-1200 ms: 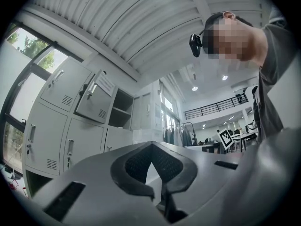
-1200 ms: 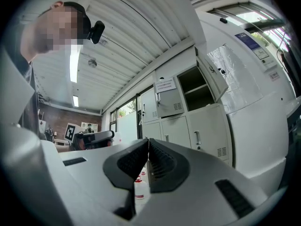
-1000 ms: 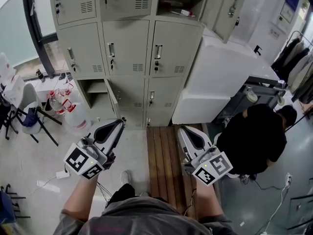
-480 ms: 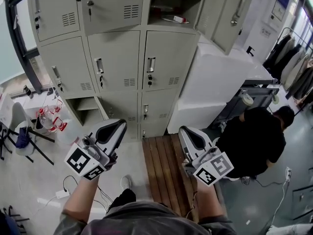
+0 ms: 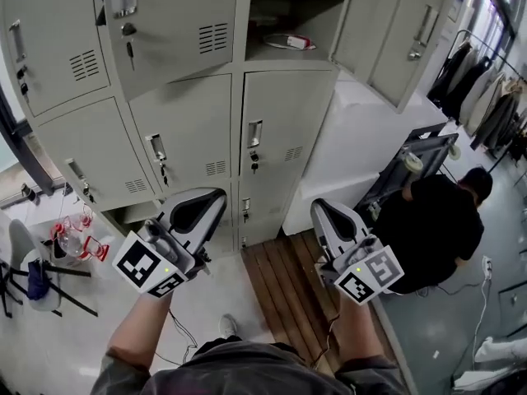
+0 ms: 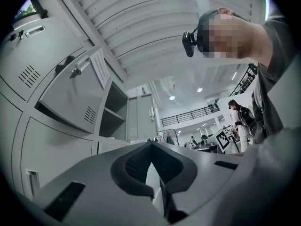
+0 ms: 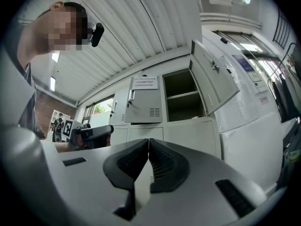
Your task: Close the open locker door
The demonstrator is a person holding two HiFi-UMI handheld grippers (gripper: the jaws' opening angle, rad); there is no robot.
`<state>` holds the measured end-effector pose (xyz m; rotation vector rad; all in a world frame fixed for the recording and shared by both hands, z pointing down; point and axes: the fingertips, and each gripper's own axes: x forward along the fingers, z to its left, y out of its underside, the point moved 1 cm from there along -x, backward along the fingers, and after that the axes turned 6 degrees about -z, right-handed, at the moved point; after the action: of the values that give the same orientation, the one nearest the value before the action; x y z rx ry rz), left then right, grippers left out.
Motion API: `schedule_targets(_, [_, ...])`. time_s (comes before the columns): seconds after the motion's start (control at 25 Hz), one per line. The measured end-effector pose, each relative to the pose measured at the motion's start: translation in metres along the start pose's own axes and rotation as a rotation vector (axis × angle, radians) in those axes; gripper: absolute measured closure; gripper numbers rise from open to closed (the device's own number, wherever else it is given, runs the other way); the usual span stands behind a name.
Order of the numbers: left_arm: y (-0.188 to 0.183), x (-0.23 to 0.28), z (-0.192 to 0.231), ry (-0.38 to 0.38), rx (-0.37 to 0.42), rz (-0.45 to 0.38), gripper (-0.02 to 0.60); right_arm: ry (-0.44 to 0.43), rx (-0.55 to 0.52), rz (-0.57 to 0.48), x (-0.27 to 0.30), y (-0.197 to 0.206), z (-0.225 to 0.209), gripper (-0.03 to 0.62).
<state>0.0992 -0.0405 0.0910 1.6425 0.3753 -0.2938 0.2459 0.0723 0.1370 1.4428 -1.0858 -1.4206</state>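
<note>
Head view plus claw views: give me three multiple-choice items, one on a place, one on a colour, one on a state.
1. On which side of its compartment does the open top locker door hang?
A. left
B. right
C. below

2. What colour are the lockers?
A. light grey
B. blue
C. red

3. The right claw is:
A. wide open
B. shut on a door handle
C. shut, with nothing in it

Answers:
1 B: the door stands swung out to the right of the shelf opening.
2 A: every door front is light grey.
3 C: its jaws meet with nothing between them.
</note>
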Motion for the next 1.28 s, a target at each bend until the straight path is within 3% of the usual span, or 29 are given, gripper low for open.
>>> schedule_targets(0.28, [0.012,0.019,0.048,0.064,-0.039,-0.014,0.568,0.061,-0.031,0.005,0.039,0.007,-0.007,0.571])
schedule_targets(0.6, [0.004,0.062,0.067,0.115,-0.036,-0.033,0.568,0.105,-0.071,-0.030,0.060,-0.012,-0.034,0.571])
schedule_targets(1.28, [-0.019,0.186,0.046,0.212,0.058,-0.117,0.568,0.157,-0.298,-0.171,0.049,-0.148,-0.134,0.571])
